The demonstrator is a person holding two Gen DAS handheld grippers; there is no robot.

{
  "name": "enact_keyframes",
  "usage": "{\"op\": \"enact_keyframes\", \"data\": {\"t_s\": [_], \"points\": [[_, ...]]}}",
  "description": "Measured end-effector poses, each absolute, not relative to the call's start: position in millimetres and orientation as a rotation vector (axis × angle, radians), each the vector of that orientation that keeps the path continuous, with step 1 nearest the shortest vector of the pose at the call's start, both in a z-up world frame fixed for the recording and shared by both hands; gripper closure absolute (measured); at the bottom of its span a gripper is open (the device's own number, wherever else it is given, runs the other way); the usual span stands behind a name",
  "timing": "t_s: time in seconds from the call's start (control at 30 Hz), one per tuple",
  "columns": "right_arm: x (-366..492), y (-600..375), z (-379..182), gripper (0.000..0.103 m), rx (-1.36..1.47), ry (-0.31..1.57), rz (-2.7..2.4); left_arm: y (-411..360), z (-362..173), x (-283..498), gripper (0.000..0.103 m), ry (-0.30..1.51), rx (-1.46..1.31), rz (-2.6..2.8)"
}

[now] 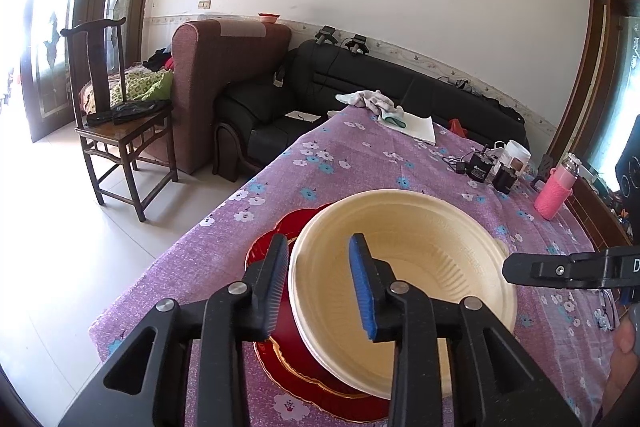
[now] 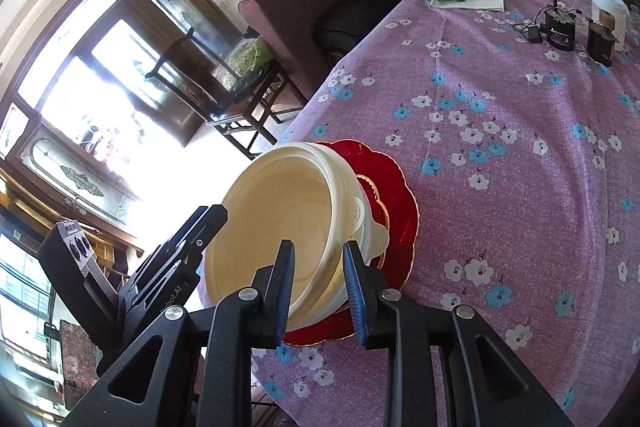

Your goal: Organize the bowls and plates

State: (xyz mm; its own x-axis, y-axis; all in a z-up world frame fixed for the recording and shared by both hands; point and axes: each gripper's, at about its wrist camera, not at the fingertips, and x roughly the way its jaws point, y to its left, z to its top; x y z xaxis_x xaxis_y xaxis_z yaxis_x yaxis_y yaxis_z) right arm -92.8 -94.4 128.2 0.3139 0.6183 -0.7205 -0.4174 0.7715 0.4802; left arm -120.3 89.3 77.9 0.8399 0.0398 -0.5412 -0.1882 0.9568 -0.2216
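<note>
1. Since the cream bowl (image 1: 420,247) rests on the red plate (image 1: 280,227), you seem to be bracketing its rim from two sides to steady or seat it.
2. Your left gripper (image 1: 320,283) is released. Its jaws straddle the rim above the plate without pinching it.
3. Your right gripper (image 2: 320,287) has the bowl's wall between its fingers. Whether it clamps, you cannot tell.
4. The bowl hides most of the plate. It is unclear whether it is one bowl or a nested stack.
</note>
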Motion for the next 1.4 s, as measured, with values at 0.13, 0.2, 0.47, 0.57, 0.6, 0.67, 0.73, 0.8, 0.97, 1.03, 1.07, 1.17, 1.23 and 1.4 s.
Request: {"op": "enact_keyframes", "data": {"t_s": [0.13, 0.2, 0.47, 0.57, 0.6, 0.67, 0.73, 0.8, 0.97, 1.03, 1.07, 1.17, 1.23, 1.4], "points": [[-92, -100, 128, 0.075, 0.227, 1.040, 0.689, 89, 78, -120, 0.070, 0.563, -0.273, 0.122], [-92, -103, 129, 0.075, 0.233, 1.037, 0.687, 89, 78, -120, 0.070, 0.563, -0.274, 0.120], [-89, -114, 127, 0.070, 0.258, 1.034, 0.674, 85, 85, -122, 0.060, 0.563, -0.271, 0.108], [-88, -122, 123, 0.069, 0.268, 1.034, 0.658, 93, 88, -127, 0.059, 0.557, -0.306, 0.101], [-87, -125, 121, 0.069, 0.273, 1.036, 0.652, 95, 89, -129, 0.059, 0.553, -0.314, 0.098], [-84, -131, 116, 0.069, 0.285, 1.043, 0.637, 105, 91, -133, 0.059, 0.550, -0.347, 0.085], [-81, -137, 111, 0.069, 0.299, 1.049, 0.625, 118, 89, -134, 0.059, 0.566, -0.406, 0.055], [-79, -141, 105, 0.069, 0.305, 1.057, 0.611, 136, 82, -135, 0.059, 0.588, -0.473, 0.036], [-72, -147, 86, 0.069, 0.313, 1.091, 0.584, 170, 63, -145, 0.060, 0.621, -0.544, 0.075], [-69, -147, 79, 0.069, 0.313, 1.107, 0.578, 178, 51, -143, 0.060, 0.657, -0.581, 0.042], [-69, -146, 76, 0.069, 0.314, 1.113, 0.577, 180, 46, -142, 0.060, 0.671, -0.596, 0.028], [-70, -141, 70, 0.069, 0.313, 1.128, 0.592, 176, 35, -136, 0.060, 0.702, -0.591, -0.005], [-70, -138, 69, 0.069, 0.304, 1.130, 0.598, 171, 30, -131, 0.068, 0.722, -0.580, -0.017], [-71, -130, 62, 0.069, 0.287, 1.142, 0.604, 159, 19, -119, 0.084, 0.762, -0.540, -0.037]]}}
